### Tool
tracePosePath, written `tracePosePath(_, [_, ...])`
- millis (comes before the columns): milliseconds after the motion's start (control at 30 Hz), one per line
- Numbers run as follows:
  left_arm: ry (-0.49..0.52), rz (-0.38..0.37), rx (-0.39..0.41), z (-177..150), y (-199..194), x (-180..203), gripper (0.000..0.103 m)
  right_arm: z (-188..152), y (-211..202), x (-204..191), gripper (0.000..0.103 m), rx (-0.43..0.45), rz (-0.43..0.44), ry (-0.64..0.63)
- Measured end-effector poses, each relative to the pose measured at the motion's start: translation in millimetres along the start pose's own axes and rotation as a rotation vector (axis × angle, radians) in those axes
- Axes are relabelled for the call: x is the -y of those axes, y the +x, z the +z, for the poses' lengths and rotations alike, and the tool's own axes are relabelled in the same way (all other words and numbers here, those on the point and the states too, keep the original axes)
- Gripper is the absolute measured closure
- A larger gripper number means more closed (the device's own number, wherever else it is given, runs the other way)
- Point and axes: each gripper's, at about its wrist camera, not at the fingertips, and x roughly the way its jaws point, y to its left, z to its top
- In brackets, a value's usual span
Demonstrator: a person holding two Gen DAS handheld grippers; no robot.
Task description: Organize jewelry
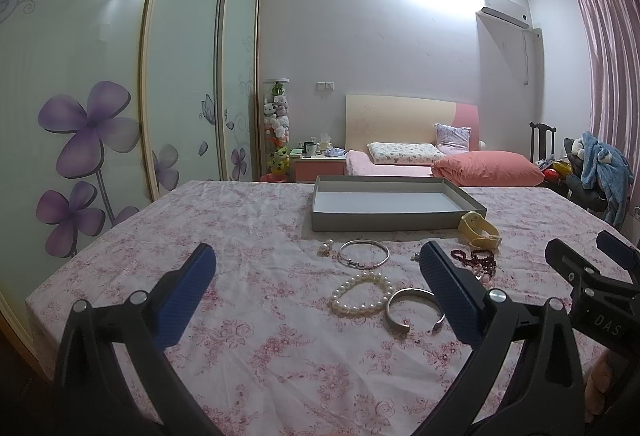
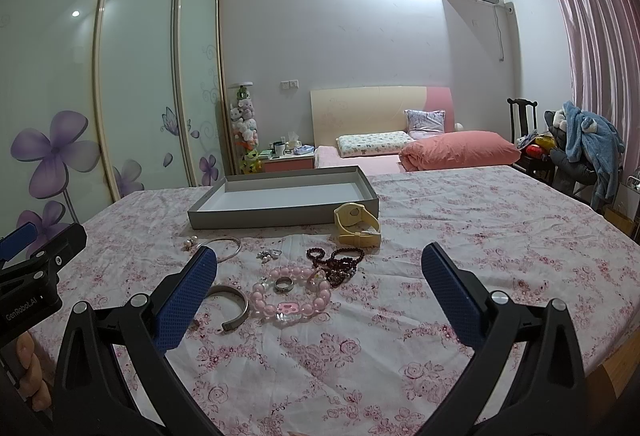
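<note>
Surface: bed (image 2: 480,220), floral sheet.

Tray (image 1: 384,222): grey, shallow, far side of the spread. Nothing inside. Judged: sorting not begun; every piece left to move.

Pieces, all loose on the sheet, on the near side of the tray:
- Watch (image 2: 356,226), yellow, touching the tray's near right corner.
- Bangle (image 1: 363,253), thin silver, closed ring.
- Earrings (image 1: 326,248), pearl, just left of the bangle.
- Pearl bracelet (image 1: 362,294), white.
- Cuff (image 1: 416,310), silver, open-ended, touching the pearl bracelet.
- Pink bracelet (image 2: 292,296), large beads, clear charms.
- Ring (image 2: 285,284), silver, lying within the pink bracelet's loop.
- Dark beads (image 2: 338,264), red-brown strand, bunched, touching the pink bracelet.
- Small silver cluster (image 2: 269,254), kind not made out.

Left gripper (image 1: 316,290): spread wide, empty, above the pearl bracelet and cuff.
Right gripper (image 2: 318,290): spread wide, empty, above the pink bracelet and ring.

Obscured:
- Cuff part-hidden behind a pad in each view.
- Bangle half-covered by the left pad in the right view.
- Pink bracelet nearly all hidden in the left view.
- Height of either gripper above the sheet not readable.
- Dark beads: one strand or several, unclear.
</note>
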Motion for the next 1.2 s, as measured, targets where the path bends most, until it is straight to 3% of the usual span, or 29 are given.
tracePosePath(333, [0.003, -0.009, -0.028, -13.6, 7.5, -1.3, 0.004, -8.6, 9.2, 7.1, 0.002, -0.040, -0.008, 0.005])
tracePosePath(500, [0.021, -0.044, -0.106, -23.9, 31.5, -0.6, 0.004, -6.7, 40.1, 17.3, 0.004, -0.144, -0.004, 0.012])
tracePosePath(600, [0.026, -0.065, -0.160, -25.1, 43.4, -1.5, 0.004, -1.9, 68.9, 27.0, 0.016, -0.267, 0.034, 0.036])
tracePosePath(667, [0.020, -0.087, -0.198, -25.1, 50.9, -3.2, 0.004, 0.4, 86.7, 32.3, 0.029, -0.334, 0.047, 0.054])
tracePosePath(867, [-0.007, -0.111, -0.290, -26.4, 75.2, -9.8, 0.004, -0.5, 148.8, 44.5, 0.049, -0.527, 0.053, 0.118])
tracePosePath(1200, [0.019, -0.134, -0.363, -24.4, 103.3, -6.1, 0.010, -3.4, 192.3, 31.0, 0.054, -0.635, -0.008, 0.031])
